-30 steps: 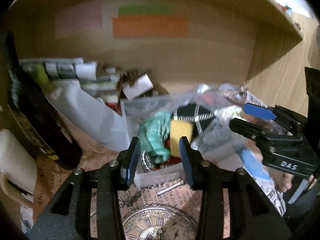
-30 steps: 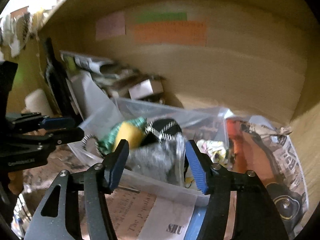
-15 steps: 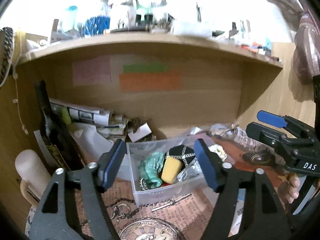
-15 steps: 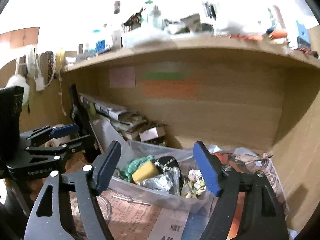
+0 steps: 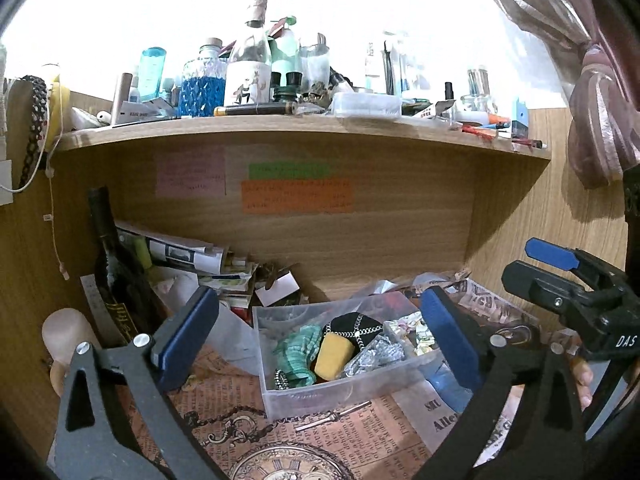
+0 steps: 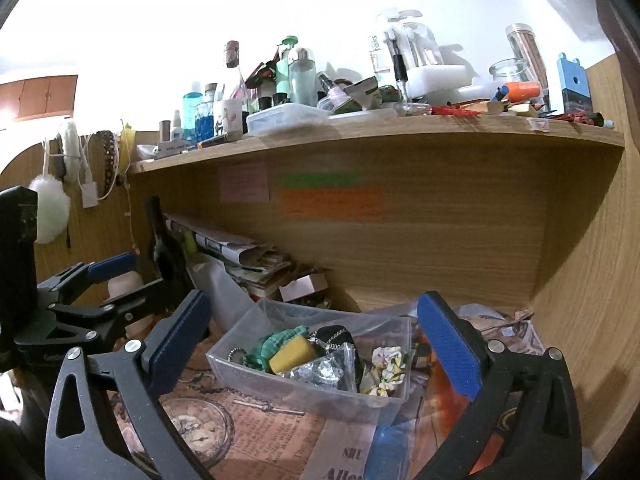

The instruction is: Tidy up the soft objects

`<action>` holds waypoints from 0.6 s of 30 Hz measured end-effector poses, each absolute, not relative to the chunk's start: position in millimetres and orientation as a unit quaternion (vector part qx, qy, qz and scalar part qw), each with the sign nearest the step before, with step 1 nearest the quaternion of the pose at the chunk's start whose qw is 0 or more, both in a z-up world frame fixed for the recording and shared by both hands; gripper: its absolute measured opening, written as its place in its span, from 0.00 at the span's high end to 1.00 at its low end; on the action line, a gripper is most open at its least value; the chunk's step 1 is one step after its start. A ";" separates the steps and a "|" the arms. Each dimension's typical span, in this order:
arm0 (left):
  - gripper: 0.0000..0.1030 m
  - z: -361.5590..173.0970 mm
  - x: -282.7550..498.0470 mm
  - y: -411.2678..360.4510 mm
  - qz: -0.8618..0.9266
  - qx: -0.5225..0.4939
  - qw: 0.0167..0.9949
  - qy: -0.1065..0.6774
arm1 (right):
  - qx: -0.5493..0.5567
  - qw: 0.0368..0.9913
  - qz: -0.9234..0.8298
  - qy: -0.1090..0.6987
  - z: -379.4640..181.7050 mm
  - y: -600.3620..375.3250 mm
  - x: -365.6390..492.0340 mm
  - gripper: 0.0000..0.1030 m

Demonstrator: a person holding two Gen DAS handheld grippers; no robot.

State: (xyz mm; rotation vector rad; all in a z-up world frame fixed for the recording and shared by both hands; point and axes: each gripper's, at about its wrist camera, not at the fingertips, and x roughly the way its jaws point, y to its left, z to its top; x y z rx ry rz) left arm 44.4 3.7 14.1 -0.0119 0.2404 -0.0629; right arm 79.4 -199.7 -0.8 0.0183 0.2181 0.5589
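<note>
A clear plastic bin [image 5: 320, 394] [image 6: 296, 394] stands on the desk under a wooden shelf. It holds a yellow sponge [image 5: 333, 355] [image 6: 291, 353], a green scrunchie [image 5: 298, 351] [image 6: 276, 340], a black pouch with a chain [image 5: 354, 325] [image 6: 334, 334], a crumpled clear bag [image 5: 378, 354] [image 6: 322, 370] and a floral scrunchie [image 6: 384, 370]. My left gripper [image 5: 318, 336] is open and empty, in front of the bin. My right gripper [image 6: 316, 340] is open and empty, in front of the bin too. Each gripper shows in the other's view [image 5: 568, 280] [image 6: 100, 284].
A dark wine bottle [image 5: 114, 272] leans at the left beside stacked newspapers [image 5: 176, 252]. The upper shelf [image 5: 304, 128] is crowded with bottles and jars. Printed paper [image 5: 320, 448] covers the desk. A small metal pin [image 5: 334, 420] lies before the bin. Wooden side wall [image 6: 580, 300] at right.
Both grippers pulled back and up from the bin and opened wide. The view went from close over the bin to the whole shelf.
</note>
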 end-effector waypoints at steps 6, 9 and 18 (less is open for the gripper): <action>0.00 14.5 42.7 4.1 -0.032 -0.009 0.992 0.118 | 0.011 0.956 0.274 0.103 -0.2 -202.1 74.6 0.00; 0.00 15.4 41.5 3.3 -0.029 -0.011 0.993 0.115 | 0.011 0.956 0.275 0.100 0.4 -201.9 73.4 0.00; 0.00 16.4 41.3 2.2 -0.026 -0.012 0.993 0.114 | 0.012 0.957 0.275 0.096 2.0 -201.0 72.1 0.00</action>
